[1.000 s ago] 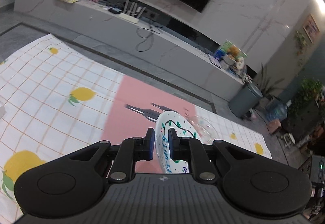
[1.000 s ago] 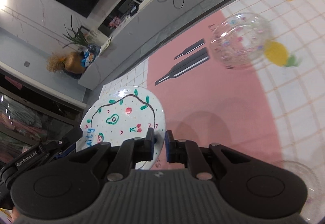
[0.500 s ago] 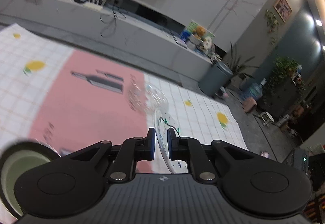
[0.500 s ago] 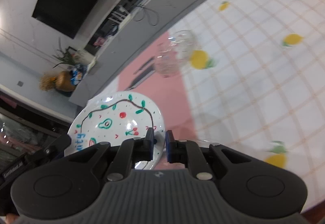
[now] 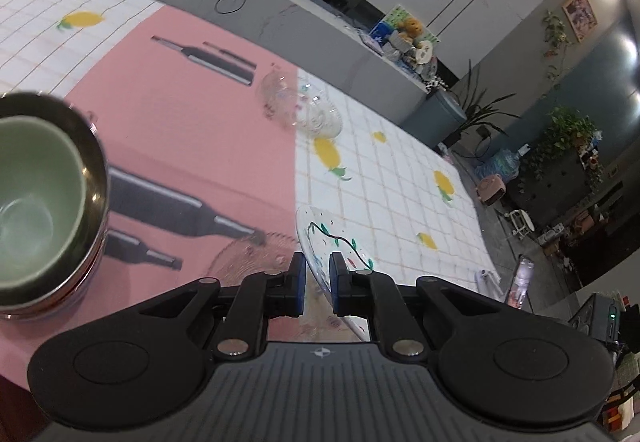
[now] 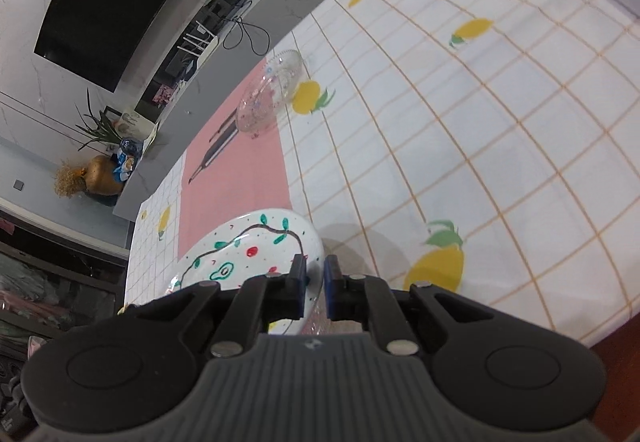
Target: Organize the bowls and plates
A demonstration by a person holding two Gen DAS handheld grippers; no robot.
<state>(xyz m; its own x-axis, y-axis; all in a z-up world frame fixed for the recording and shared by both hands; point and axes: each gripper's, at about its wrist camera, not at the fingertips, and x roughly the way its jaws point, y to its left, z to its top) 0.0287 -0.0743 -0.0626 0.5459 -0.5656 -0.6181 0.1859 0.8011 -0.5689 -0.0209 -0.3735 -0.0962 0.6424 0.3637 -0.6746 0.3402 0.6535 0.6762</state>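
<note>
My left gripper (image 5: 317, 274) is shut on the rim of a white plate (image 5: 320, 242) painted with vines and fruit, held nearly edge-on just above the table. My right gripper (image 6: 315, 276) is shut on the opposite rim of the same plate (image 6: 248, 254). A clear glass plate (image 5: 248, 254) lies under it on the pink mat. A green bowl (image 5: 32, 201) sits nested in a steel bowl (image 5: 90, 145) at the left. A clear glass bowl (image 5: 300, 109) stands farther back; it also shows in the right wrist view (image 6: 268, 97).
The table carries a lemon-print checked cloth (image 6: 480, 121) with a pink mat (image 5: 180, 113) printed with bottles. The table's near edge (image 6: 616, 338) is at the lower right. A grey TV bench (image 5: 280, 13) runs behind the table.
Both grippers have carried the painted plate down and across toward the near part of the table. The nested bowls have come fully into the left view, and the clear plate now shows beneath.
</note>
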